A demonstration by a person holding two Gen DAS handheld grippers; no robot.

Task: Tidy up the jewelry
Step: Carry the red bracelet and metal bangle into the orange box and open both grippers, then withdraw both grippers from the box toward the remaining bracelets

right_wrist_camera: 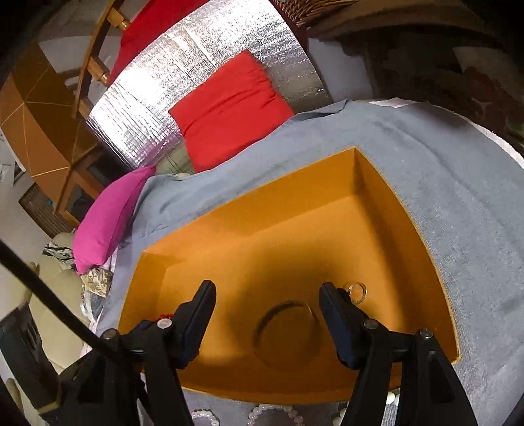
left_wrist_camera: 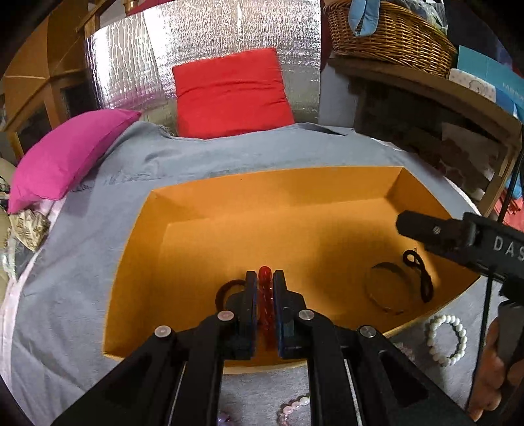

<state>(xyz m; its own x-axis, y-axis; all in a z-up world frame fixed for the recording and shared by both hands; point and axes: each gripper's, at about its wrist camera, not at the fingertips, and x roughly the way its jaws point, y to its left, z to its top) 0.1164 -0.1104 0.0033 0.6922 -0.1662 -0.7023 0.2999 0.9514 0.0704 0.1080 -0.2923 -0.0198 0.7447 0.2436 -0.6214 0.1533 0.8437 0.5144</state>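
Note:
An open orange box (left_wrist_camera: 294, 183) lies on a grey cloth. My left gripper (left_wrist_camera: 265, 278) is shut on a red beaded bracelet (left_wrist_camera: 266, 295) and holds it over the box's near left floor. A dark hair tie (left_wrist_camera: 226, 290) lies beside it. My right gripper (right_wrist_camera: 267, 290) is open and empty over the box (right_wrist_camera: 294, 209), above a clear bangle (right_wrist_camera: 285, 331); it also shows in the left wrist view (left_wrist_camera: 389, 288). A clear ring (right_wrist_camera: 357, 291) sits by the right finger. A black cord (left_wrist_camera: 421, 272) lies near the bangle.
A white bead bracelet (left_wrist_camera: 447, 339) and pink bead bracelets (left_wrist_camera: 293, 408) lie on the grey cloth (left_wrist_camera: 98, 262) in front of the box. A magenta pillow (left_wrist_camera: 68, 157), a red cushion (left_wrist_camera: 232, 93) and a wicker basket (left_wrist_camera: 389, 31) stand behind.

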